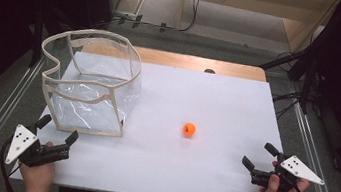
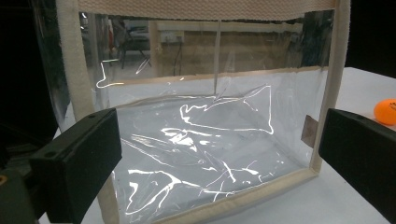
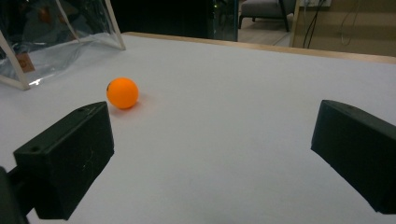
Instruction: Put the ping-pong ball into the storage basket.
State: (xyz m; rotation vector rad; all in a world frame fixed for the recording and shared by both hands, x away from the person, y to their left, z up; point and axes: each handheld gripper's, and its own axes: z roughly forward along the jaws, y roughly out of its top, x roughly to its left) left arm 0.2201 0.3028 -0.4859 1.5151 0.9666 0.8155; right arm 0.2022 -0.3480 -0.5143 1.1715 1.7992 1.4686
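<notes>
A clear plastic bag (image 1: 91, 85) with cream fabric trim stands open-topped on the left half of the white table (image 1: 228, 104). An orange ball (image 1: 189, 129) rests on the table to its right. My left gripper (image 1: 58, 129) sits at the front left, just short of the bag, jaws open and empty. In the left gripper view the bag (image 2: 210, 135) stands close ahead and the ball (image 2: 386, 111) peeks in at the right. My right gripper (image 1: 260, 156) waits at the front right, open and empty. Its own view has the ball (image 3: 122, 92) ahead and left, and the bag (image 3: 56, 42) beyond.
The white table has a wooden strip (image 1: 198, 62) along its far edge. Metal rails (image 1: 314, 151) run down both sides. Black stands and cables (image 1: 308, 70) crowd the floor at the back right. Open tabletop lies between the ball and both grippers.
</notes>
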